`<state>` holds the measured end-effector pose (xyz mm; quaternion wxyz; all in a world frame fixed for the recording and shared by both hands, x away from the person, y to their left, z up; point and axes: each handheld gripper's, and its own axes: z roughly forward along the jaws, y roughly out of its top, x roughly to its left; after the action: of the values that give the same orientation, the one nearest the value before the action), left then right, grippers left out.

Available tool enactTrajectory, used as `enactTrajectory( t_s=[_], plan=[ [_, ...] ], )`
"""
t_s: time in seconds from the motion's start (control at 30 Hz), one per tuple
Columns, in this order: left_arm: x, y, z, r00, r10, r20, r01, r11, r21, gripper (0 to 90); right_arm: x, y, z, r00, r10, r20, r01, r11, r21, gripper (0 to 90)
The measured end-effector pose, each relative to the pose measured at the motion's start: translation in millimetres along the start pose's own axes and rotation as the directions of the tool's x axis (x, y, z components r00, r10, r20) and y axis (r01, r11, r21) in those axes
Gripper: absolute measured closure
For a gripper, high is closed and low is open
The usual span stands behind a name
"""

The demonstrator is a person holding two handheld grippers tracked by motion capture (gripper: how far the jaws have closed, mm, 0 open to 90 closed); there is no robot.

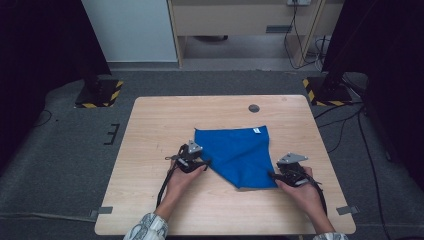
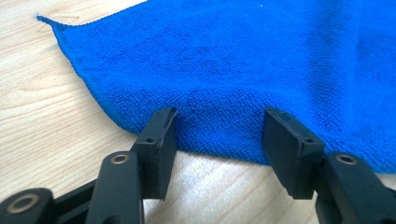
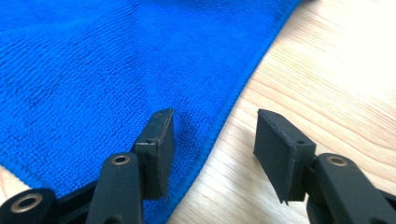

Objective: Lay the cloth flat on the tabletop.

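Blue microfibre cloth lies flat mid-table, folded triangular, apex pointing toward me. My left gripper and right gripper stand parted at its edges, gripping nothing.

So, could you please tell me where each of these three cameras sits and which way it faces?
High view: fixed above the person's side, looking forward and down on the table; both forearms enter from the bottom, with the left gripper and the right gripper at the blue cloth.
Left gripper view: rides on the left gripper, looking along its open jaws at the cloth's edge.
Right gripper view: rides on the right gripper, open jaws straddling the cloth's edge.
Shared: all three show the blue cloth on the wooden table.
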<state>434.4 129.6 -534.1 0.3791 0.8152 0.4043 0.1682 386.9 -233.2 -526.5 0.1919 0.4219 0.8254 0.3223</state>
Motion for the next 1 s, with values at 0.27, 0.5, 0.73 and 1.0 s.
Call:
enactTrajectory(
  t_s=[0.27,0.5,0.73,1.0],
  plan=[
    [4.7,1.0,2.6,0.9999,-0.009,-0.009,0.009,1.0,0.002,40.9,2.6,-3.7,-8.0,0.9991,0.013,0.041,-0.014,0.999,0.032,48.1],
    [8.9,0.3,-0.2,0.999,-0.037,-0.026,0.037,0.9993,0.0,35.6,8.8,-8.6,-16.3,0.9984,0.004,0.057,-0.007,0.999,0.054,46.2],
    [16.6,-3.0,-36.9,0.9969,-0.071,-0.033,0.069,0.9949,-0.073,36.4,24.6,14.6,-17.9,0.9996,-0.03,0.002,0.03,0.997,-0.076,56.4],
    [26.0,-4.9,-59.4,0.994,-0.09,-0.061,0.081,0.9874,-0.136,36.5,68.5,42.0,-7.1,0.9878,-0.118,-0.102,0.104,0.986,-0.128,71.5]
  ],
)
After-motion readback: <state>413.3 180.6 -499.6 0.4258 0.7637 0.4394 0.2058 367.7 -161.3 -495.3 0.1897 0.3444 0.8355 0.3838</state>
